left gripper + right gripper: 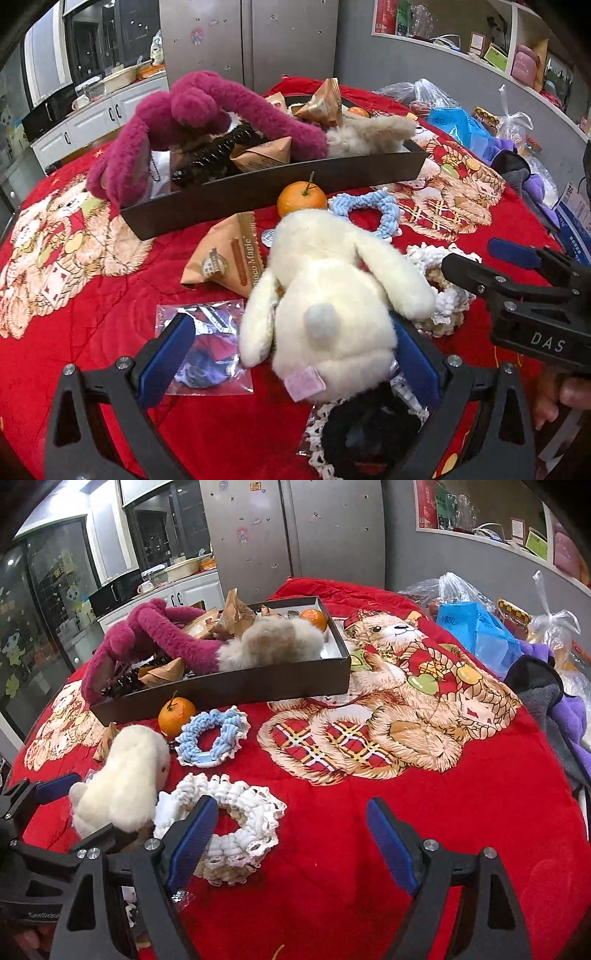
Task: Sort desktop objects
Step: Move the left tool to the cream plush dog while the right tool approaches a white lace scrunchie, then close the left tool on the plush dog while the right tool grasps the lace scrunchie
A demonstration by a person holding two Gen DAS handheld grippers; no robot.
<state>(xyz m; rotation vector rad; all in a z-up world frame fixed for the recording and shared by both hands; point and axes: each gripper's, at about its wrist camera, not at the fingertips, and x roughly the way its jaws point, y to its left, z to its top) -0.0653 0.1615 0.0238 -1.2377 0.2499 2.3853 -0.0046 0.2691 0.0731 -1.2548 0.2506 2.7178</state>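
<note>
A white plush rabbit [325,306] [125,779] lies on the red bear-print cloth [369,812]. My left gripper [291,336] [81,808] straddles it, open: the right pad [417,358] is at its flank and the left pad [170,354] stands clear. My right gripper [293,845] [487,258] is open over bare cloth, its left finger beside a white crochet scrunchie [236,823]. Farther back lie a blue scrunchie [212,738], an orange [176,712] and a triangular snack packet [229,258]. Behind them, a dark box [229,690] holds a magenta plush [155,635], a beige plush and more packets.
A clear packet with purple fabric [205,347] lies left of the rabbit, and a black lace-edged scrunchie [369,432] lies under my left gripper. Plastic bags, a blue bag [476,627] and grey and purple cloth [554,709] crowd the table's right edge. A hand [569,395] holds the right gripper.
</note>
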